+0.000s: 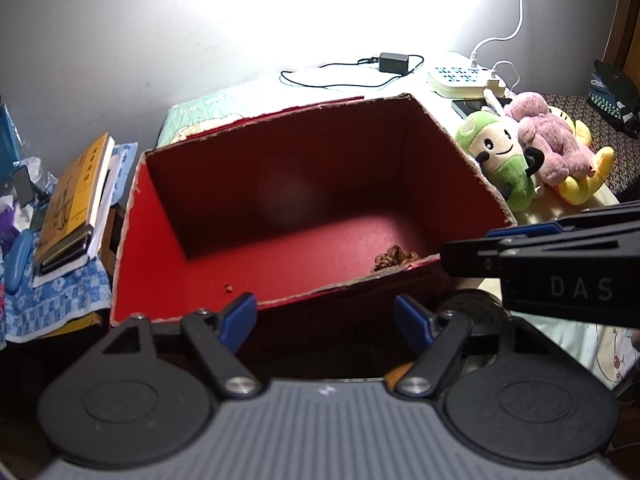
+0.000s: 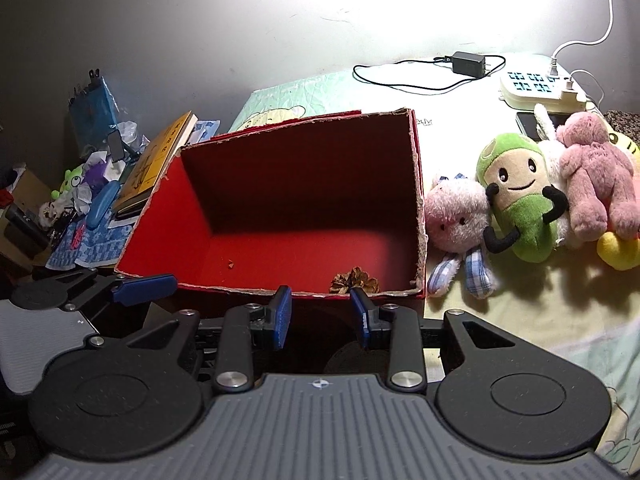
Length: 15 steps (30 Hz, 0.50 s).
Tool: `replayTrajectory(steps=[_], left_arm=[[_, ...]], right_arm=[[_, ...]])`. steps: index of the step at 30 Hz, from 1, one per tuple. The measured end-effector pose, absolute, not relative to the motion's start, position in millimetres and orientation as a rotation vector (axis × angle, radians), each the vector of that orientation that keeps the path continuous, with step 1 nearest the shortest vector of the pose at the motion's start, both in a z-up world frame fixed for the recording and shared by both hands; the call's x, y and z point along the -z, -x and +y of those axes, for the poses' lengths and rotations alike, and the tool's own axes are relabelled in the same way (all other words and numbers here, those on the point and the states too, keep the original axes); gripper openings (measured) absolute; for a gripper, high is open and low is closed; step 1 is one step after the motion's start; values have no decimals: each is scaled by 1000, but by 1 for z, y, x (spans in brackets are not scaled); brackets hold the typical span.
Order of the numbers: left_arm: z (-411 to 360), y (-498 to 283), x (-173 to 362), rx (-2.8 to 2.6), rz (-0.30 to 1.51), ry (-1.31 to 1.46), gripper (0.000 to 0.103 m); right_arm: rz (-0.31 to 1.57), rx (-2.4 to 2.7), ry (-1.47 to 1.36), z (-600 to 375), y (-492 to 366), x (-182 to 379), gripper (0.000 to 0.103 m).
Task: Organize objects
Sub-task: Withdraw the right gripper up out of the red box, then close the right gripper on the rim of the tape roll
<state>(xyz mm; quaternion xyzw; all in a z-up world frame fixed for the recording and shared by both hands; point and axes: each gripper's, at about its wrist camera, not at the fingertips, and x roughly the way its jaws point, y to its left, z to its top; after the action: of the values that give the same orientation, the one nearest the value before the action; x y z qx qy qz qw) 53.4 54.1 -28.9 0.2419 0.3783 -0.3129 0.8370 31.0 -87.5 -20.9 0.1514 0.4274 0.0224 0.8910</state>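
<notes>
Pinecone [image 2: 354, 279] in red box [image 2: 168, 216] (nr front)

Matt red cardboard box [image 2: 296, 216] with rough torn rims; fuzzy cloth plush toys [image 2: 516, 200]; seemingly glossy book cover [image 1: 72, 196].

bed [image 2: 520, 312] with box [image 2: 280, 240], plush toys [image 2: 516, 200]

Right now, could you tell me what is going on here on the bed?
A person holds two grippers near the front edge of an open red box on the bed. The left gripper and right gripper both have open jaws with nothing between them. The box holds only a pine cone. Beside it, to the right, lie the plush toys, untouched: a pink bunny, a green plush and a pink bear.
</notes>
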Motion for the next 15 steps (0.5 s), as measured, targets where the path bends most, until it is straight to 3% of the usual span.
replayTrajectory(steps=[15], left_arm=[[48,-35,40,700,825,-547,77]], right_arm=[[913,5,-328,-91,-9,37,35]])
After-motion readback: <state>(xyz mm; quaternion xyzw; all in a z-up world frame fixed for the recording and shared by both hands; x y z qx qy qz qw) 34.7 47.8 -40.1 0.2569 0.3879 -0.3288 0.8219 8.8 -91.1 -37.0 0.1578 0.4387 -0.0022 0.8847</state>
